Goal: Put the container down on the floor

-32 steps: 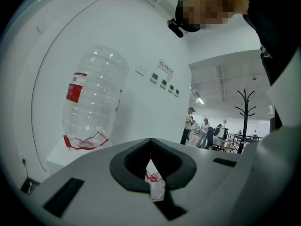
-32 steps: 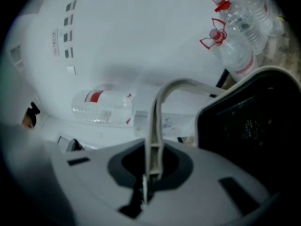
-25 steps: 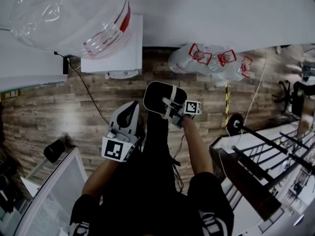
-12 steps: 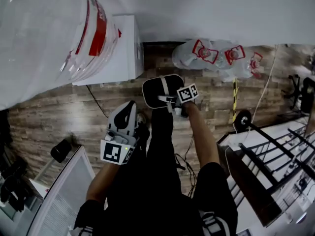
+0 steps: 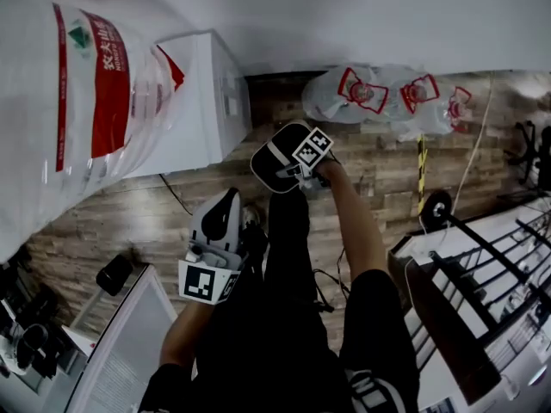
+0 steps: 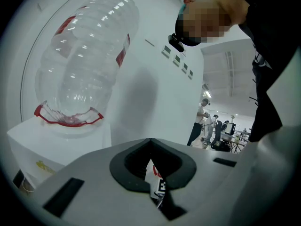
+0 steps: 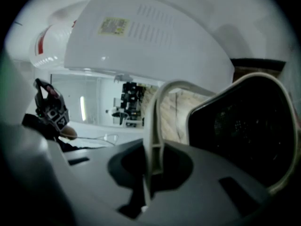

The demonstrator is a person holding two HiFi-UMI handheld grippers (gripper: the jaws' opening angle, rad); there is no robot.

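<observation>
A black container with a white rim (image 5: 277,159) hangs above the wooden floor in the head view, just beyond the person's legs. My right gripper (image 5: 298,170) is shut on its thin white handle (image 7: 154,126), which runs up between the jaws in the right gripper view; the black container body (image 7: 244,131) fills that view's right side. My left gripper (image 5: 230,205) is lower and to the left, beside the person's leg. Its jaws are together with nothing between them (image 6: 153,173).
A white water dispenser (image 5: 207,101) stands on the left with a big clear jug with a red label (image 5: 77,101) upside down on it. Several empty jugs (image 5: 387,97) lie by the far wall. A black metal rack (image 5: 465,274) is on the right, and cables trail across the floor.
The right gripper has carried the container a little farther out and tilted it. The left gripper has hardly moved. The head view has swung, so the jug looms larger at the left.
</observation>
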